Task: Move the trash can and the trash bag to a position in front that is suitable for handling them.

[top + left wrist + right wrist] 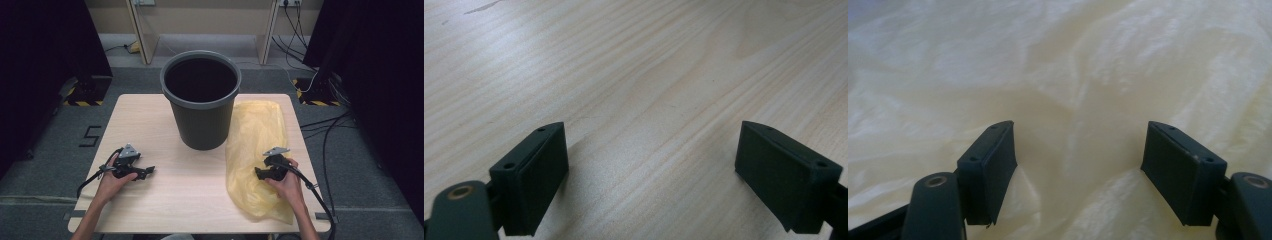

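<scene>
Yellow plastic bag [256,150] lies flat on table [165,195], right of grey bin [201,100]. My right gripper [1078,165] hovers over it, jaws wide, nothing pinched. Left gripper [651,175] open, idle over bare wood. Step: reaching for bag. Next: lower, pinch one fold.

A light wooden table [150,125] is set on grey carpeted floor [45,165]. Beyond the table, pale wooden furniture legs [137,32] are seen. Black curtains [45,40] are hung either side of it; cables [330,130] are strewn right of it.
</scene>
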